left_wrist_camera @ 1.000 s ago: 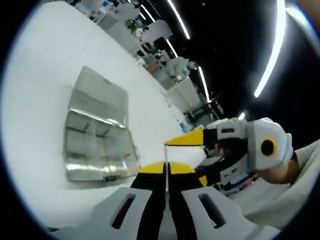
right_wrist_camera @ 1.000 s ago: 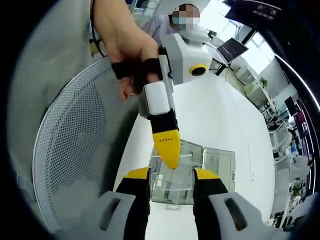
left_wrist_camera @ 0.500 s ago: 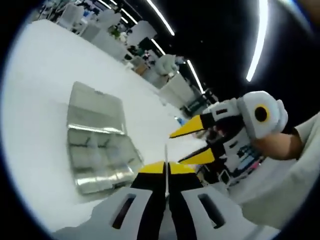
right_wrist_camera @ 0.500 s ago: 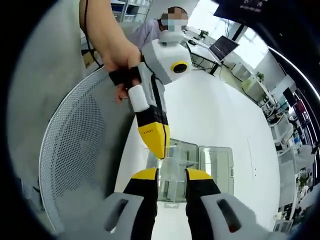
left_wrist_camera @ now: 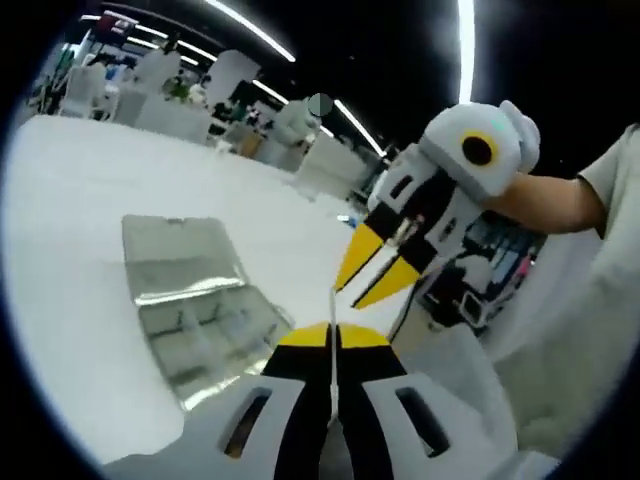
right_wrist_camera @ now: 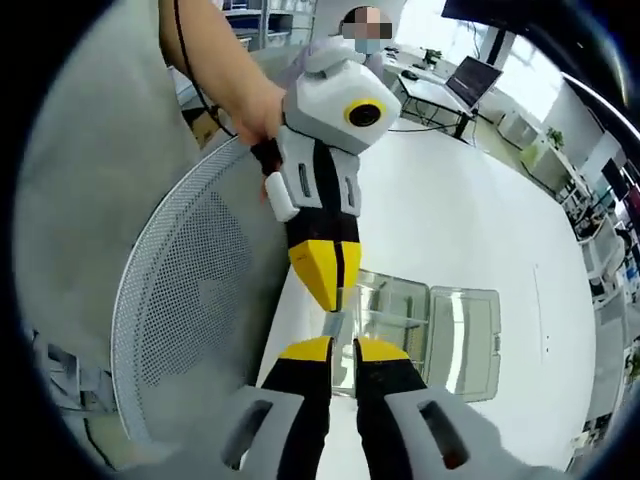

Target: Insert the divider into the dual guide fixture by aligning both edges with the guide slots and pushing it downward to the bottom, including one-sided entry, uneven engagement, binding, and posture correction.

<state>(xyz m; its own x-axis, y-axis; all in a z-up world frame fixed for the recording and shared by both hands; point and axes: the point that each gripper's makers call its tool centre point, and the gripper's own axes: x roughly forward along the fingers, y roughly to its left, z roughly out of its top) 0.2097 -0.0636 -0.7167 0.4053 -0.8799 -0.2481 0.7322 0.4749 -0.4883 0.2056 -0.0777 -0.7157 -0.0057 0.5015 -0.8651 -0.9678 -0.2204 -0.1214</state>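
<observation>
I see the left gripper [left_wrist_camera: 333,335] pinched narrow on the thin clear divider [left_wrist_camera: 333,305], held above the white table [left_wrist_camera: 80,200] with the open clear fixture box [left_wrist_camera: 190,300] below, while the right gripper [right_wrist_camera: 342,345] nips that divider's other edge.

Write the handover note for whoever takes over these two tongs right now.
Left tongs: shut on the thin clear divider, held in the air.
Right tongs: jaws narrow either side of the divider's other end; firm grip unclear.
Clear fixture box: open on the white table, beyond both tongs, untouched.
Done: divider is off the table.
Left: carry it over, line both edges with the guide slots, push to the bottom, correcting any tilt.
</observation>
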